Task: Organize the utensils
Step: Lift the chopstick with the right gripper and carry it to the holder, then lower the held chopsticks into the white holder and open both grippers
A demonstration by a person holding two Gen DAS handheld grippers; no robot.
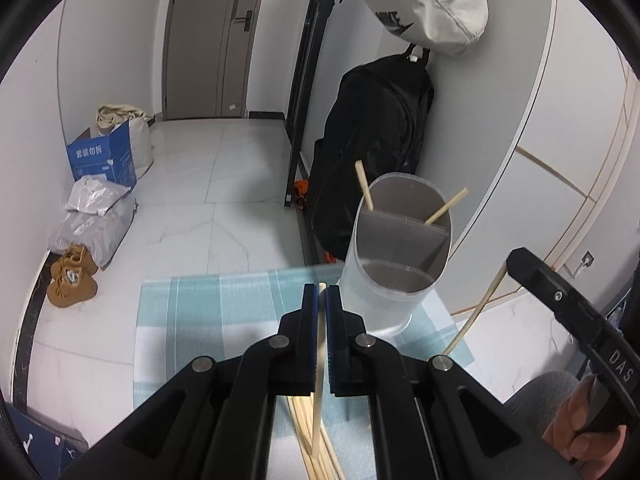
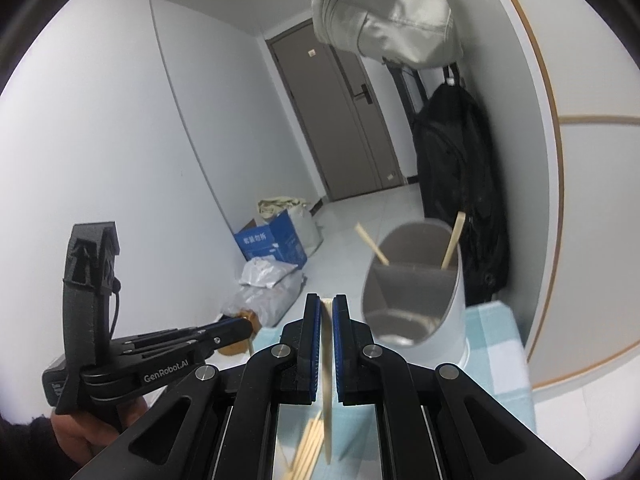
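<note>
The desk point(image 1: 192, 312), covered in a pale blue and white checked cloth, fills the foreground of the left wrist view, while the right wrist view shows only its far right part. On it stands a white cylindrical utensil holder point(image 1: 394, 268) with grey inner dividers; two light wooden chopsticks point(image 1: 364, 186) lean out of its back compartment. Only the left view shows the pair of tan suede boots point(image 1: 72, 276) on the floor.

The left gripper point(image 1: 322, 292) points forward over the cloth, its blue-padded fingers pressed onto a single thin wooden chopstick point(image 1: 318, 380) that runs down between them. The right gripper point(image 2: 327, 304) likewise pinches another pale chopstick point(image 2: 328, 380) upright, just left of the holder. In the left view it enters from the right edge, the chopstick hanging below it.

A loose bundle of wooden chopsticks point(image 1: 310, 440) lies on the cloth beneath both grippers, mostly hidden by their black frames and cut off at the bottom edge.
</note>
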